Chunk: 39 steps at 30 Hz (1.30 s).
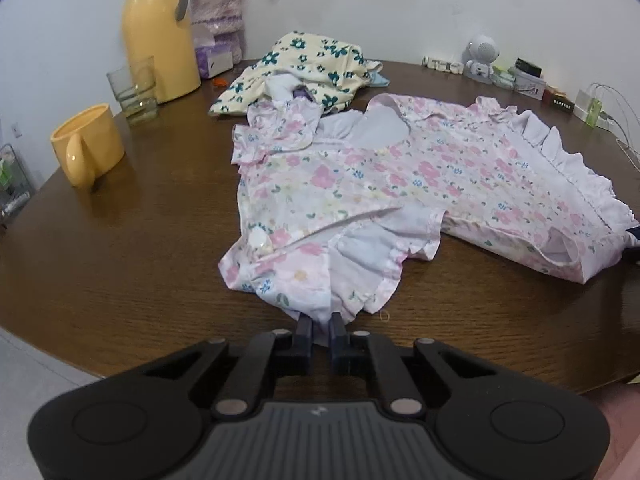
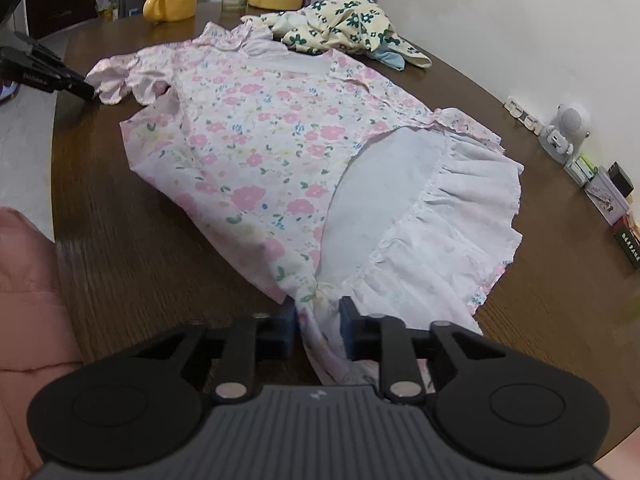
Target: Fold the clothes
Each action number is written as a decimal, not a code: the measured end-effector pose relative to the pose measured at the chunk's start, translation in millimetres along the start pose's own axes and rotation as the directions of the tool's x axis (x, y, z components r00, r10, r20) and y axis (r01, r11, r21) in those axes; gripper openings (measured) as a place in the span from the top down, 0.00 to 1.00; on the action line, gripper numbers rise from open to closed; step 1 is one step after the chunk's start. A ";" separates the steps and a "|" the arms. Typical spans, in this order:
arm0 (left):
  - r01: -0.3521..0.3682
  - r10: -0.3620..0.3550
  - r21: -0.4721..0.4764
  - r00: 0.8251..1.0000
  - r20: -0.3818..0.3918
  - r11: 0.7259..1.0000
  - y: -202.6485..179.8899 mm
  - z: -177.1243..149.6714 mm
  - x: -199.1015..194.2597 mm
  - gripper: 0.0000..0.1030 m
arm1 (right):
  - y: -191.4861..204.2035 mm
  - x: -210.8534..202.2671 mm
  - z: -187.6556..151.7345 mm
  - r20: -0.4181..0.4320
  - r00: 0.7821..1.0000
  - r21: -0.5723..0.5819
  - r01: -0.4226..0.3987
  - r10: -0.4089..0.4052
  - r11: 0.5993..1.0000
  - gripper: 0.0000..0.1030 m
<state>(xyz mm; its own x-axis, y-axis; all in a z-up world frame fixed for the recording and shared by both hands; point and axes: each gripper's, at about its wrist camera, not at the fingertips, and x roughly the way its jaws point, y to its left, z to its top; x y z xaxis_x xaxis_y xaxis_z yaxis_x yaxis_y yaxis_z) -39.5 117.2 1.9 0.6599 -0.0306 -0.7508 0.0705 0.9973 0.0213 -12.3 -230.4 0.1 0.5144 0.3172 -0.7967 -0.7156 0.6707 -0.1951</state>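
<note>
pink-flowered dress (image 2: 256, 136) lies spread across the brown table (image 2: 132, 248), front up, its white lining showing where the ruffled hem (image 2: 452, 220) is turned back. the left tool (image 1: 321, 326) is clenched on the frilled sleeve (image 1: 320, 276) at the near edge, and the right tool (image 2: 318, 320) has a bunched corner of the skirt pinched between its fingers. in my judgement this is the first lengthwise fold, with both grips set and the cloth not yet lifted. the next move calls for raising both corners together and carrying them evenly across the body, keeping the edge taut so it lands straight. just beyond the collar sits a crumpled yellow garment (image 1: 308, 68), touching the dress, with a yellow mug (image 1: 88, 144) off to the side.
</note>
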 end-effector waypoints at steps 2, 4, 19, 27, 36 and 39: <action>0.002 -0.002 -0.008 1.000 0.011 1.000 0.5 1.0 -2.1 0.98 | -2.6 -2.3 1.2 0.007 1.000 0.006 -0.002 0.002 1.000 0.87; -0.002 0.002 -0.014 1.000 0.013 1.000 1.0 2.0 -1.9 0.98 | -3.2 -4.0 2.6 0.014 1.000 0.005 -0.002 0.002 1.000 0.87; -0.020 0.025 -0.042 0.991 0.130 0.999 25.6 71.9 -6.1 1.00 | -19.8 -1.9 77.4 0.060 0.990 -0.204 0.140 -0.131 0.969 0.94; -0.034 0.040 -0.096 0.997 0.059 0.995 42.0 125.7 60.6 1.00 | -58.9 75.9 124.2 -0.048 0.989 -0.258 0.120 -0.137 0.959 0.94; -0.095 0.094 -0.125 0.995 -0.013 0.988 49.0 123.8 94.7 0.99 | -72.6 111.6 122.3 -0.101 0.989 -0.236 0.080 -0.106 0.969 0.94; -0.108 0.105 -0.113 0.994 -0.028 0.988 46.2 122.2 92.4 0.91 | -76.4 109.6 120.9 -0.085 0.993 -0.204 0.060 -0.079 0.977 0.89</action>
<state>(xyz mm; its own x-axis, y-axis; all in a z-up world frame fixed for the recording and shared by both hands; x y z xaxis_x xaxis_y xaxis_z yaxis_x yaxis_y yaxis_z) 116.1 152.3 14.1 0.6421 0.0761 -0.7629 -0.0862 0.9959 0.0269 155.9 -165.8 -3.2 0.5273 0.2049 -0.8246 -0.7645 0.5379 -0.3552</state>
